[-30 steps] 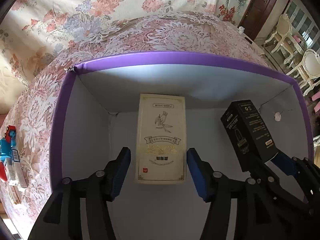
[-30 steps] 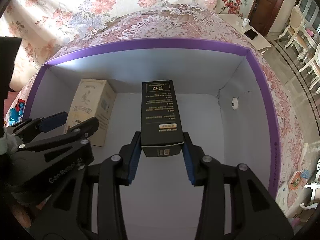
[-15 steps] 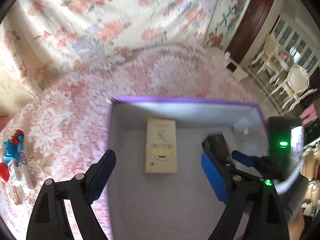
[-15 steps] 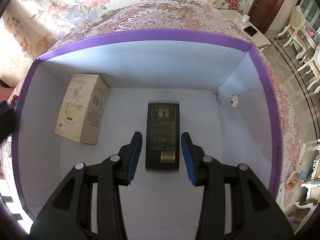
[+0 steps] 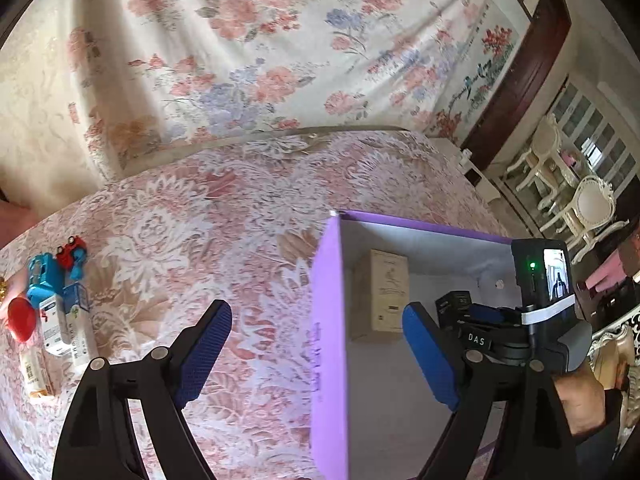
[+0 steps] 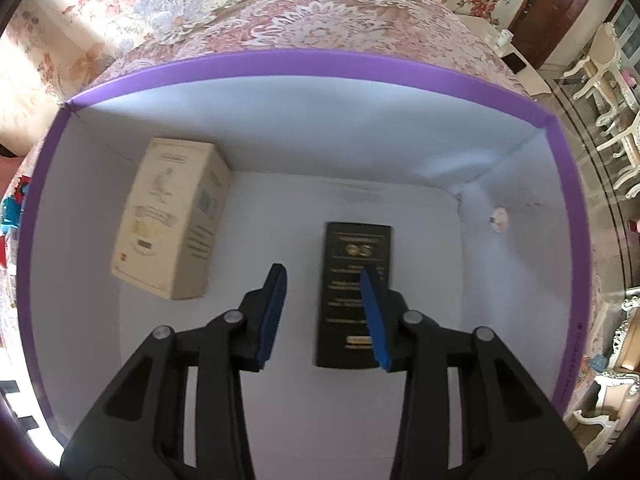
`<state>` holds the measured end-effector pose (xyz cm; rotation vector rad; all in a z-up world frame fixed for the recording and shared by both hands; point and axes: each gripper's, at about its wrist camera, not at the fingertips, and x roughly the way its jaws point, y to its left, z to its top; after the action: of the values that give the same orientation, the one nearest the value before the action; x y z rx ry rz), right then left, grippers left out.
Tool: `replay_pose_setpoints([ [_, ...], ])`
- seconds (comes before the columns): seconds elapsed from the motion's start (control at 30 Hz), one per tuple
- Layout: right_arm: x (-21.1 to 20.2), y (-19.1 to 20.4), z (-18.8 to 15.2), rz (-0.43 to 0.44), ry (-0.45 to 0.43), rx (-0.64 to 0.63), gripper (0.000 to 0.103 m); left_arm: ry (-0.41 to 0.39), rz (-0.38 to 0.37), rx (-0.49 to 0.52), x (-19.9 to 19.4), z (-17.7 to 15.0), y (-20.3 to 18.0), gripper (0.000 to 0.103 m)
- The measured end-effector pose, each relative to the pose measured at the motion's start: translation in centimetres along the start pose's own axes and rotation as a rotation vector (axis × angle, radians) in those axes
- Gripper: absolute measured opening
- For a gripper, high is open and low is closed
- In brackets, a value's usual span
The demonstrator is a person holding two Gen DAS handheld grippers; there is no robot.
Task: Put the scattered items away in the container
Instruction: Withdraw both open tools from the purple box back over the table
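Observation:
The purple-rimmed white container [image 6: 304, 62] holds a cream box [image 6: 168, 224] lying at its left and a black box [image 6: 352, 280] lying at its middle. My right gripper [image 6: 326, 312] is open and empty above the black box, inside the container. My left gripper [image 5: 320, 352] is open and empty, above the container's left wall [image 5: 328, 320]. The cream box [image 5: 384, 292] also shows in the left wrist view. Scattered items lie far left on the tablecloth: a blue and red toy [image 5: 56, 272], a red piece [image 5: 22, 318] and small white cartons [image 5: 64, 324].
A floral lace cloth [image 5: 200, 240] covers the table. A flowered curtain [image 5: 260, 48] hangs behind. White chairs [image 5: 580, 200] and a dark door frame [image 5: 520, 80] stand at the right. The right gripper's camera unit [image 5: 544, 280] sits over the container's right side.
My right gripper opened and let go of the black box, which now lies flat in the container. My left gripper drew back out of the container and swung left.

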<state>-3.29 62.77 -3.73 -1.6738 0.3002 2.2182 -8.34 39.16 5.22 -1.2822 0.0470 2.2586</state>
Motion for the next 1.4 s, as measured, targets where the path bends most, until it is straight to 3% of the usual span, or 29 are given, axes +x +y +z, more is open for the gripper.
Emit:
replay_pose_setpoints([
  [0.23, -1.8, 1.3, 0.8, 0.007, -0.077, 0.037, 0.037, -0.001, -0.014, -0.013, -1.0, -0.6, 2.3, 0.088],
  [0.3, -2.6, 0.8, 0.2, -0.041, -0.077, 0.019, 0.045, -0.01, -0.022, -0.018, -1.5, -0.7, 3.0, 0.088],
  [0.37, -2.8, 0.1, -0.6, -0.055, -0.066, 0.017, 0.062, -0.014, -0.034, -0.03, -1.6, -0.7, 3.4, 0.088],
  [0.57, -0.8, -1.4, -1.9, -0.059, 0.038, 0.035, 0.066, -0.004, -0.081, -0.025, -1.6, -1.2, 3.1, 0.088],
  [0.63, 0.5, -1.4, -1.9, -0.039, 0.084, 0.036, 0.066, -0.004, -0.09, -0.019, -1.8, -1.4, 3.2, 0.088],
  [0.7, 0.5, -1.2, -1.6, -0.021, 0.071, 0.028, 0.063, -0.006, -0.095, -0.017, -1.9, -1.6, 3.3, 0.088],
  [0.77, 1.2, -0.7, -1.4, -0.015, 0.087, 0.014, 0.042, -0.008, -0.095, -0.026, -2.1, -1.6, 3.8, 0.088],
  [0.97, 0.9, 1.4, -0.2, 0.082, 0.042, 0.02, 0.042, -0.012, -0.082, -0.063, -2.3, -1.9, 6.2, 0.088],
  [1.03, 0.5, 2.8, 0.6, 0.115, -0.009, 0.007, 0.042, -0.009, -0.073, -0.071, -2.3, -2.1, 7.0, 0.088],
  [1.13, 0.7, 4.5, 0.9, 0.177, 0.003, -0.032, 0.042, -0.01, -0.054, -0.091, -2.5, -2.4, 8.3, 0.088],
  [1.4, 2.4, 6.7, 2.4, 0.206, 0.024, -0.062, 0.046, -0.016, -0.023, -0.133, -3.4, -3.5, 11.3, 0.088],
])
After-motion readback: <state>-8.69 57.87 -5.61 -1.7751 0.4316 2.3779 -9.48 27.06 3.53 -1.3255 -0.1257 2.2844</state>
